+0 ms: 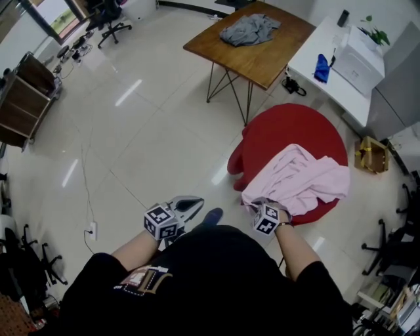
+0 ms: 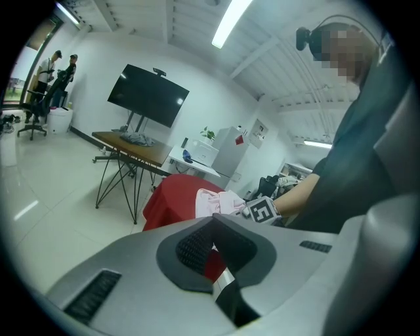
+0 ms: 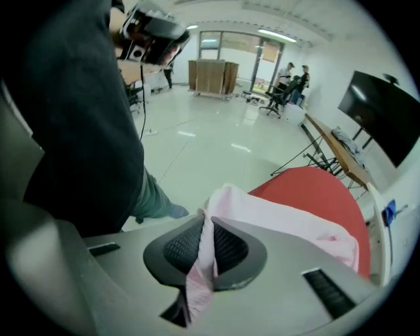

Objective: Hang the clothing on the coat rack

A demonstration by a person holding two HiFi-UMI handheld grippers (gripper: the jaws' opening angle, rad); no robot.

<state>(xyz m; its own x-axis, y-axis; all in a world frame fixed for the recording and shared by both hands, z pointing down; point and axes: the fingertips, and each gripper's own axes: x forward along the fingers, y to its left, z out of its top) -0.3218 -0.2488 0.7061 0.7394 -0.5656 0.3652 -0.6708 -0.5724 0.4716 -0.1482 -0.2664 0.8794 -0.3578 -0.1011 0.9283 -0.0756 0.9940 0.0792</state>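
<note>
A pink garment [image 1: 303, 178] lies crumpled on a red round seat cushion [image 1: 282, 134] to my right. My right gripper [image 1: 261, 205] is at the garment's near edge, close by my waist, shut on a fold of the pink garment [image 3: 275, 213]. In the right gripper view the cloth is pinched between the pads of the right gripper [image 3: 205, 230] and hangs down behind them. My left gripper [image 1: 191, 203] hovers over the floor to the left, shut with nothing in it. In its own view the left gripper [image 2: 212, 226] has its pads pressed together. I see no coat rack.
A wooden table [image 1: 269, 59] with a grey garment [image 1: 249, 29] stands beyond the cushion. A white desk [image 1: 314, 49] with a printer [image 1: 357, 62] is at the right. Shelving [image 1: 23, 98] lines the left wall. Office chairs [image 1: 111, 20] stand far off. A yellow box [image 1: 371, 154] is near the cushion.
</note>
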